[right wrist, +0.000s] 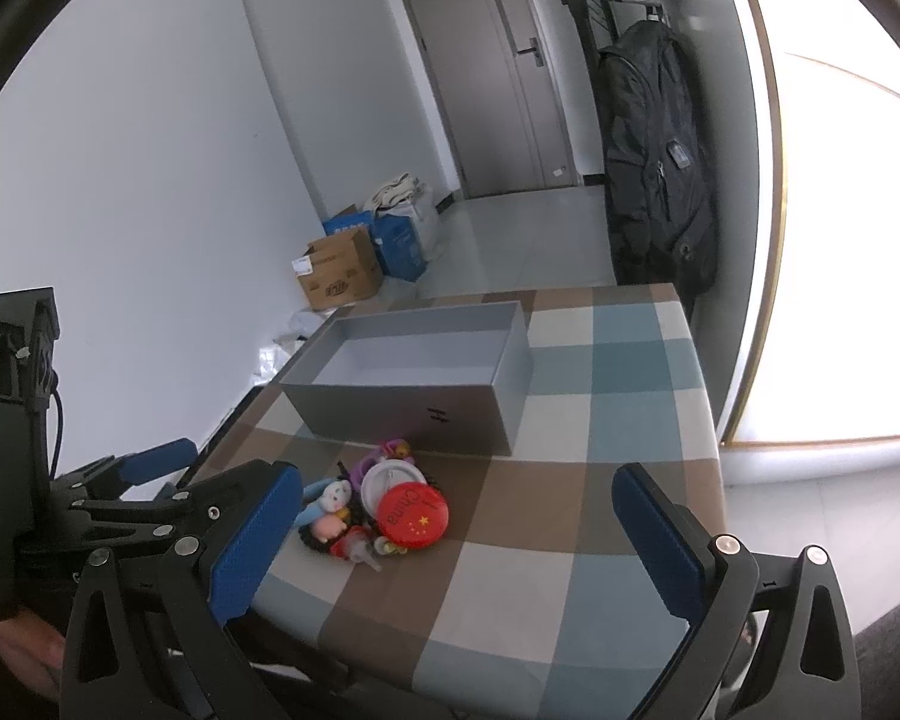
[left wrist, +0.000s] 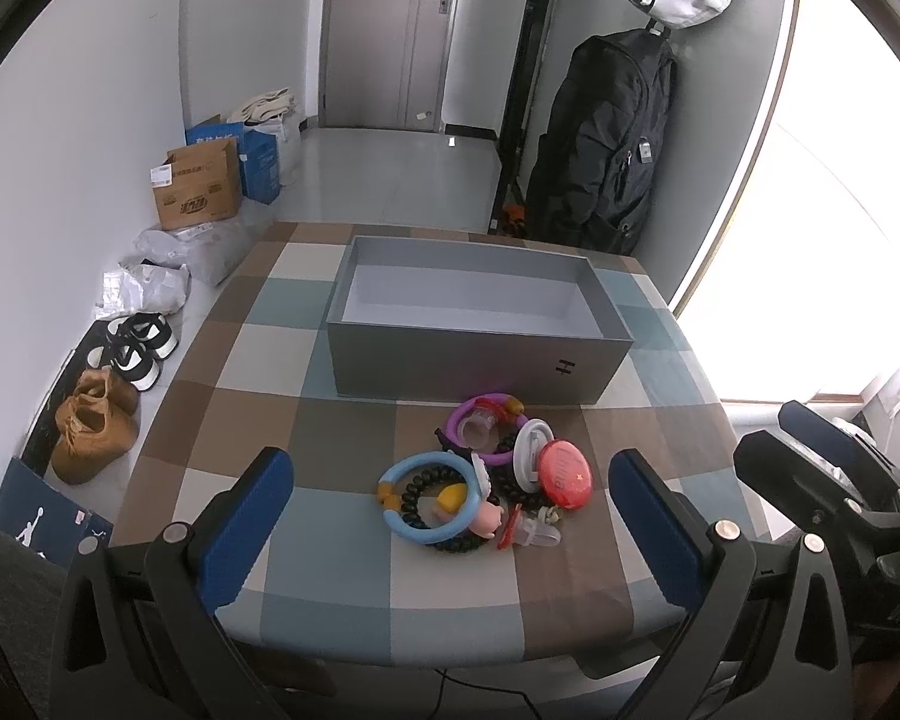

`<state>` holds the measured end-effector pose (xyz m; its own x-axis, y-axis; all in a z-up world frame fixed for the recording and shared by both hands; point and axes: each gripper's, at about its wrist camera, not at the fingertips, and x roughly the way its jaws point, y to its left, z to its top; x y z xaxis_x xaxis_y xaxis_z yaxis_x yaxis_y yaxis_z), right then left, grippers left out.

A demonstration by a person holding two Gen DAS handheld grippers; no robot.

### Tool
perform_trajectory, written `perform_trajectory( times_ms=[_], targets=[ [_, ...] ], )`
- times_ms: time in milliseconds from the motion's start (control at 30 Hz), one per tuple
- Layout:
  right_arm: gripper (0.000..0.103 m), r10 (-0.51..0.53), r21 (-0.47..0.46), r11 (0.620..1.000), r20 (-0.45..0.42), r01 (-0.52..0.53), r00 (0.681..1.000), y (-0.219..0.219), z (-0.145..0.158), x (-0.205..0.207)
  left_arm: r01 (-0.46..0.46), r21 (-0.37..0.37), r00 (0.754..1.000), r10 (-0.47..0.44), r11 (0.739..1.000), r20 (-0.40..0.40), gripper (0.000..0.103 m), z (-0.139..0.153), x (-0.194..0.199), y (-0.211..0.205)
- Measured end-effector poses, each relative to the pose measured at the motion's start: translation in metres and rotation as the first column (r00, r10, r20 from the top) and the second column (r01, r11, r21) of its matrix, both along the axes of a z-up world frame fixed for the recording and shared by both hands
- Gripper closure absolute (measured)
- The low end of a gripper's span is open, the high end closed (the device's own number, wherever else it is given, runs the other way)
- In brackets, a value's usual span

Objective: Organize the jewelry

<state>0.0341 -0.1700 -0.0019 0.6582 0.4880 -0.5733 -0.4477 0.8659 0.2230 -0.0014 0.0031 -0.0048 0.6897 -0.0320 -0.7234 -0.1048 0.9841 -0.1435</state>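
A pile of jewelry and trinkets lies on the checked table in front of an empty grey box (left wrist: 480, 354). It holds a light blue ring (left wrist: 429, 495), a purple ring (left wrist: 492, 429), a black bead bracelet (left wrist: 450, 543), a white disc (left wrist: 531, 450) and a red round badge (left wrist: 564, 474). My left gripper (left wrist: 450, 516) is open, above the near edge, its fingers to either side of the pile. My right gripper (right wrist: 456, 534) is open and empty, right of the pile (right wrist: 378, 510). The box (right wrist: 414, 384) and badge (right wrist: 413, 516) show there too.
The checked tablecloth (left wrist: 354, 588) covers the table. Shoes (left wrist: 93, 426), bags and cardboard boxes (left wrist: 198, 186) lie on the floor to the left. A black backpack (left wrist: 612, 144) hangs behind the table at the right. The right gripper body (left wrist: 840, 480) shows at the left view's right edge.
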Motion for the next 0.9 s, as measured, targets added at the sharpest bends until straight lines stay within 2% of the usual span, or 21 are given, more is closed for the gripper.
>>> perform_trajectory(
  times_ms=[900],
  targets=[
    [0.000,0.000,0.003,1.000,0.000,0.000,1.000,-0.0002,0.0001,0.0002,0.017,0.001,1.000,-0.017,1.000,-0.011,0.001,-0.0005,0.0014,-0.0038]
  ],
)
